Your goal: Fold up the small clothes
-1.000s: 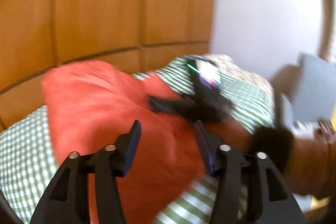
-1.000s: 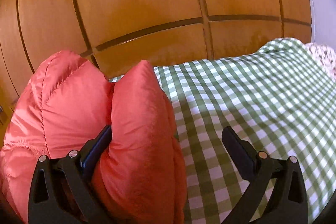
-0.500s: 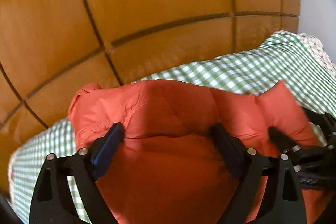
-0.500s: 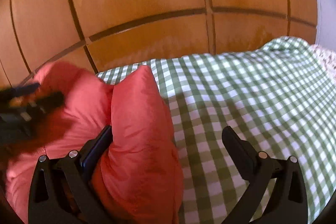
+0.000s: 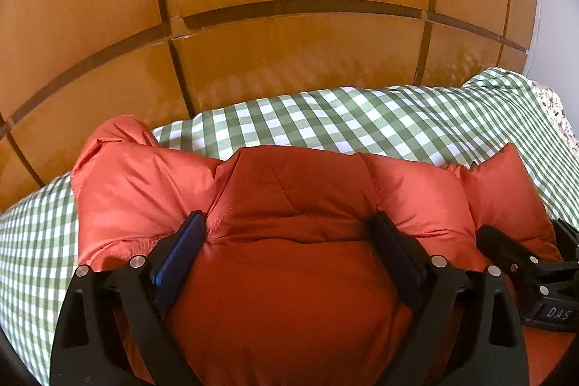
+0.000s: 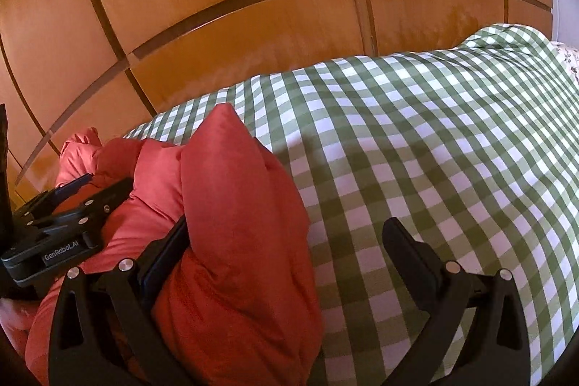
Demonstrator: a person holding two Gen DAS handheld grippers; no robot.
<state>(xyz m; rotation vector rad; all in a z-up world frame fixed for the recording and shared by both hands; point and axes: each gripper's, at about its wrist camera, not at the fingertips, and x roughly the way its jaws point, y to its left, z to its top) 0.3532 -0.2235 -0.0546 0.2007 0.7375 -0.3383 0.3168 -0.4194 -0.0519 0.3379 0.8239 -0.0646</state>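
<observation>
A puffy orange-red quilted jacket (image 5: 289, 190) lies bunched on a green-and-white checked cloth (image 5: 362, 118). My left gripper (image 5: 289, 227) is open wide, its two fingers pressed down into the jacket with padded fabric bulging between them. My right gripper (image 6: 289, 230) is open wide too. Its left finger (image 6: 163, 259) is tucked behind a raised fold of the jacket (image 6: 239, 205), and its right finger (image 6: 412, 255) hangs over the checked cloth (image 6: 434, 151). The right gripper shows at the right edge of the left wrist view (image 5: 514, 255).
A glossy wooden panelled wall (image 5: 289, 24) rises right behind the cloth. A white wall (image 5: 550, 6) and a floral fabric (image 5: 557, 111) lie at the far right. Checked cloth stretches to the right of the jacket.
My left gripper swung from the right side round to the jacket and pressed its open fingers into the fabric. The right gripper has barely moved. The jacket is bunched more tightly.
</observation>
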